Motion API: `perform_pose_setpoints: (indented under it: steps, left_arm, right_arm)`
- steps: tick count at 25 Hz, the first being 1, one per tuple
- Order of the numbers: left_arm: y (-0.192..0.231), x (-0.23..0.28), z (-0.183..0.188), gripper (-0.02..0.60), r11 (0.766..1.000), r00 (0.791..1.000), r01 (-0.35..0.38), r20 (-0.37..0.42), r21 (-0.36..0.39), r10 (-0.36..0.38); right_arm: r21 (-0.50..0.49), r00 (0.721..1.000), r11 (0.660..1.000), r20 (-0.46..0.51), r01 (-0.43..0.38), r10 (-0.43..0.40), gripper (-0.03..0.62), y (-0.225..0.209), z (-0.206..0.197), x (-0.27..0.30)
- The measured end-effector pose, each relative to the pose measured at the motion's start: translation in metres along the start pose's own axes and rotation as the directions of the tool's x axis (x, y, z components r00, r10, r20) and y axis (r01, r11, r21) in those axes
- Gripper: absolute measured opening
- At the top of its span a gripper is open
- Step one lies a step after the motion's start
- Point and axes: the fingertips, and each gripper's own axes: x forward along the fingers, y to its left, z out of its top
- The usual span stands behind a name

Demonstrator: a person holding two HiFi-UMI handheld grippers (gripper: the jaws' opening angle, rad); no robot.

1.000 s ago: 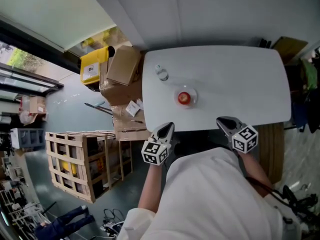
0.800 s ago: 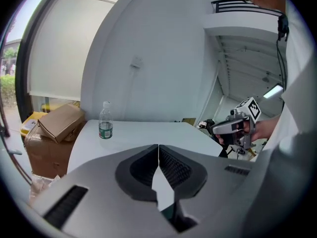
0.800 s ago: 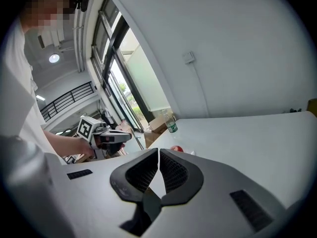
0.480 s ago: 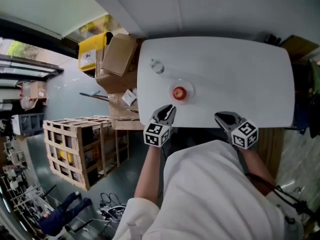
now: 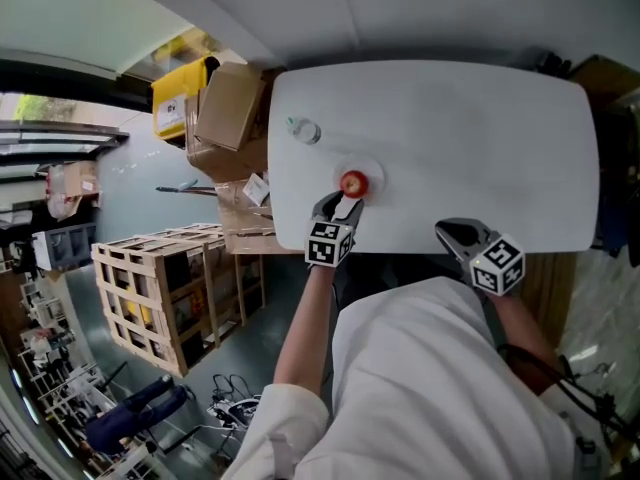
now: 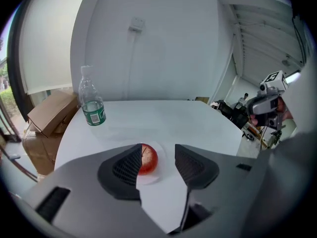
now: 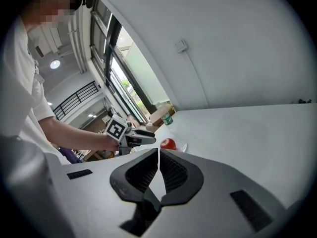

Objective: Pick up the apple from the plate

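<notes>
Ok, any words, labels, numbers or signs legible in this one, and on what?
No text is readable here.
Green label on the water bottle: print too small to read.
White sticker on the yellow box: too blurred to read.
Cubes on the left gripper and right gripper: black-and-white square patterns only, no letters or numbers.

Your desk [image 5: 450,138] is smooth, matt white. The apple [image 5: 353,182] on it has glossy red skin; the bottle [image 6: 92,100] at its far left is clear plastic with a green label. The fingers [image 6: 195,167] of your left gripper [image 6: 158,152] are matt grey plastic with ribbed dark pads [image 6: 124,168]. Left of the desk stand dull brown cardboard boxes [image 5: 228,108] and a bare-wood crate [image 5: 170,298].
</notes>
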Motion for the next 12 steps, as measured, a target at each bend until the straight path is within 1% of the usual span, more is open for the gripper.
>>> perform_pose_setpoints:
  steps: [3, 6, 9, 12]
  left_arm:
    - [0.005, 0.018, -0.004, 0.227, 1.0, 0.999, -0.015, -0.039, -0.006, 0.014]
    - [0.014, 0.032, -0.007, 0.251, 0.999, 0.997, -0.048, -0.067, 0.003, 0.048]
    - [0.021, 0.041, -0.011, 0.293, 0.997, 0.992, -0.075, -0.096, 0.009, 0.075]
    - [0.028, 0.052, -0.021, 0.339, 0.996, 0.987, -0.085, -0.137, 0.006, 0.085]
  right_arm:
    - [0.015, 1.0, 1.0, -0.009, 0.005, -0.005, 0.037, -0.007, -0.003, -0.002]
    - [0.026, 1.0, 1.0, -0.013, 0.009, -0.009, 0.037, -0.014, -0.005, -0.004]
    - [0.036, 1.0, 0.999, -0.02, 0.013, -0.012, 0.037, -0.018, -0.007, -0.006]
    - [0.047, 0.999, 0.999, -0.029, 0.017, -0.016, 0.037, -0.021, -0.01, -0.007]
